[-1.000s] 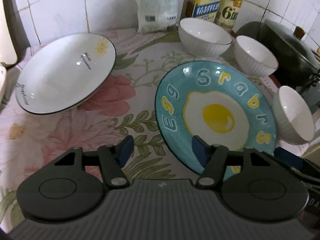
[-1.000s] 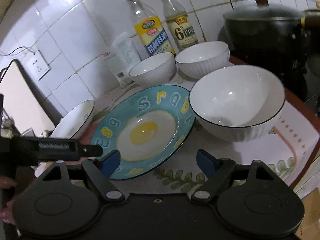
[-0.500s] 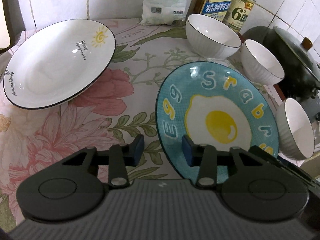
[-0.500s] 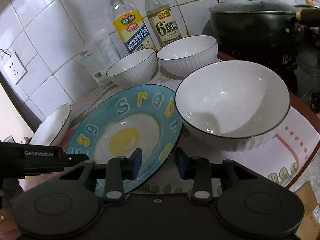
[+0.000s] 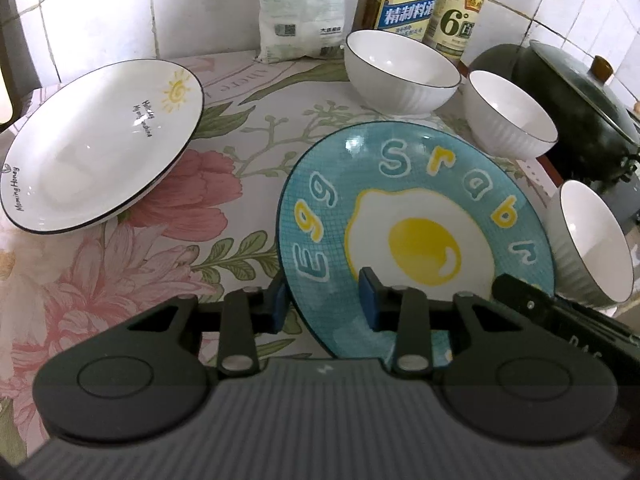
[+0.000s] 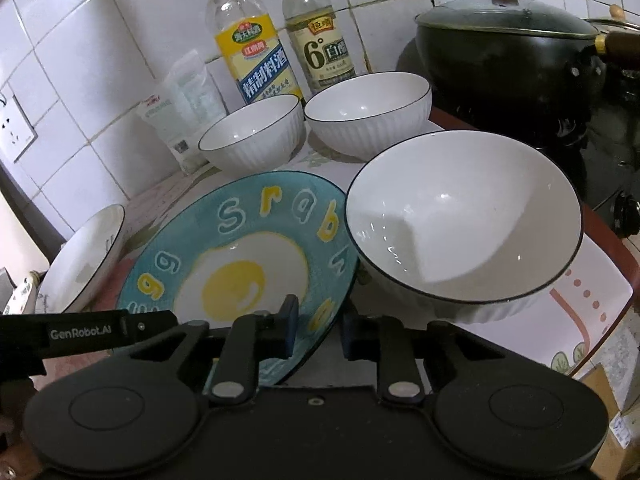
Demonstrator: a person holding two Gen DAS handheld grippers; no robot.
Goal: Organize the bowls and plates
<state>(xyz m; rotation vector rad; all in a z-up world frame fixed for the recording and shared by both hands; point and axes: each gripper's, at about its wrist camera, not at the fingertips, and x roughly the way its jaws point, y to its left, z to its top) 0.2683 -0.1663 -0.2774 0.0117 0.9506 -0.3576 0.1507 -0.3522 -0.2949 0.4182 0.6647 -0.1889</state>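
A blue plate with a fried-egg picture lies on the flowered cloth; it also shows in the right wrist view. My left gripper straddles its near left rim, one pad outside, one over the plate, with a gap showing. My right gripper straddles its near right rim the same way. A white sun-print plate lies at the left. Three white ribbed bowls stand to the right: one beside the blue plate, two behind it.
Two bottles and a white bag stand against the tiled wall. A dark lidded pot sits on the stove at the right. The counter edge runs at the far right.
Both grippers have narrowed from wide open and moved forward onto the blue plate's near rim, left on its left side, right on its right side.
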